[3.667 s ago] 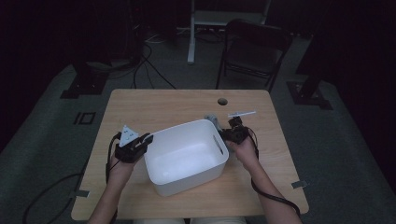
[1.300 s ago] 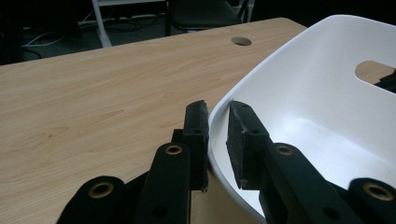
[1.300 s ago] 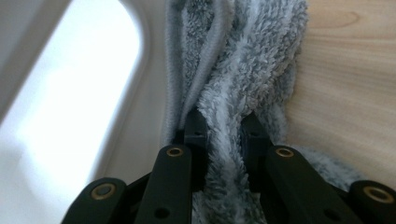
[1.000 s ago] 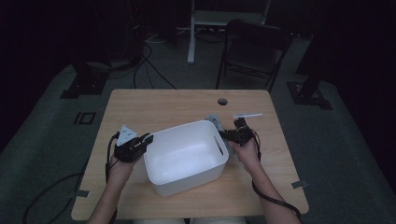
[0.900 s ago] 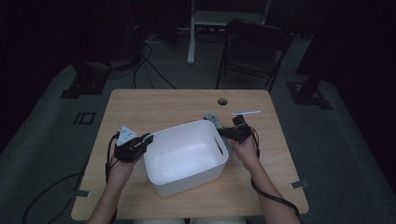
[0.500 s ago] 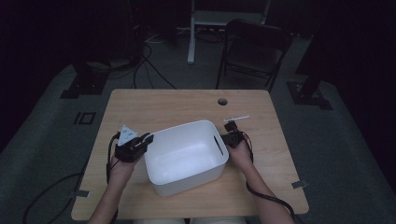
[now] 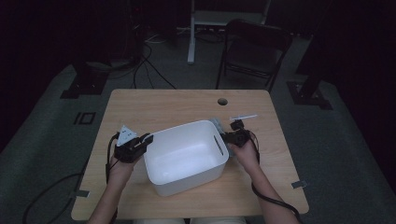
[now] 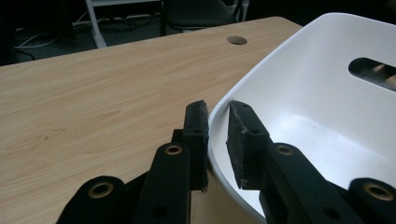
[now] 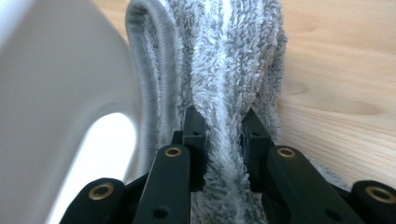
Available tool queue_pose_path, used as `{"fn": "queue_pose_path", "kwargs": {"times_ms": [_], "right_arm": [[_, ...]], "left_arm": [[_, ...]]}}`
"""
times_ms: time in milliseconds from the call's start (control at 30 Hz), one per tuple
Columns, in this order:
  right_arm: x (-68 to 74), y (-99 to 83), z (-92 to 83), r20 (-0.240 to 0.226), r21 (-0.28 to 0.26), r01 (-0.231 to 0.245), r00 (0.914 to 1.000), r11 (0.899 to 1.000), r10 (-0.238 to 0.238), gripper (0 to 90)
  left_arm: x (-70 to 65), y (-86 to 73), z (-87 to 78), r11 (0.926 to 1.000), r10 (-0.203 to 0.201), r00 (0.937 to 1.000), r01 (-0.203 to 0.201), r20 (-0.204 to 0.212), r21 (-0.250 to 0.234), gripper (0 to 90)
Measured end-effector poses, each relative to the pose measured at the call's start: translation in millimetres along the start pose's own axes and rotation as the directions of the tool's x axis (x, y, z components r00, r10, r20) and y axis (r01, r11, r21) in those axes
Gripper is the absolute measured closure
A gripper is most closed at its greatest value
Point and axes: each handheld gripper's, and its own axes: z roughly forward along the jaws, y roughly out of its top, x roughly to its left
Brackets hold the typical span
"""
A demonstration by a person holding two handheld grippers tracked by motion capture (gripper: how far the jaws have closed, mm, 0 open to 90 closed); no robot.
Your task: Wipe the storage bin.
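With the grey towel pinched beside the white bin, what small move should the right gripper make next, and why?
Probably lift the fluffy grey striped towel and carry it over the rim of the white plastic bin. The right gripper is shut on a fold of it beside the bin's handle slot, on the wooden table, while the left gripper clamps the opposite rim, steadying the bin.

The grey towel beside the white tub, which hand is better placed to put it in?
Right: the right gripper already pinches the grey towel beside the white tub, while the left gripper clamps the tub's rim.
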Motion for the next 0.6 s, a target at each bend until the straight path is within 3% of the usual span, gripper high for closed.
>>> {"fn": "queue_pose_path", "kwargs": {"times_ms": [233,367,467,600], "right_arm": [[2.4,-12.5,-70.2,0.004,-0.136,-0.004,1.0000,0.991,0.004,77.1],[8.9,-25.2,-109.8,-0.046,-0.233,-0.018,0.9989,0.972,0.007,77.1],[19.5,-36.1,-127.4,-0.057,-0.266,-0.003,0.9983,0.964,-0.012,77.1],[31.6,-48.9,-145.3,-0.117,-0.317,-0.025,0.9930,0.948,-0.013,77.0]], "left_arm": [[-1.5,0.3,-0.3,1.0000,0.004,1.0000,-0.004,-0.009,0.004,78.2],[-4.3,0.9,-0.2,0.9996,0.029,0.9993,-0.029,-0.026,0.007,78.1],[-5.4,0.8,0.0,0.9996,0.026,0.9993,-0.026,-0.025,0.006,78.1],[-5.0,0.4,-0.2,0.9997,0.023,0.9996,-0.023,-0.018,0.004,78.2]]}}
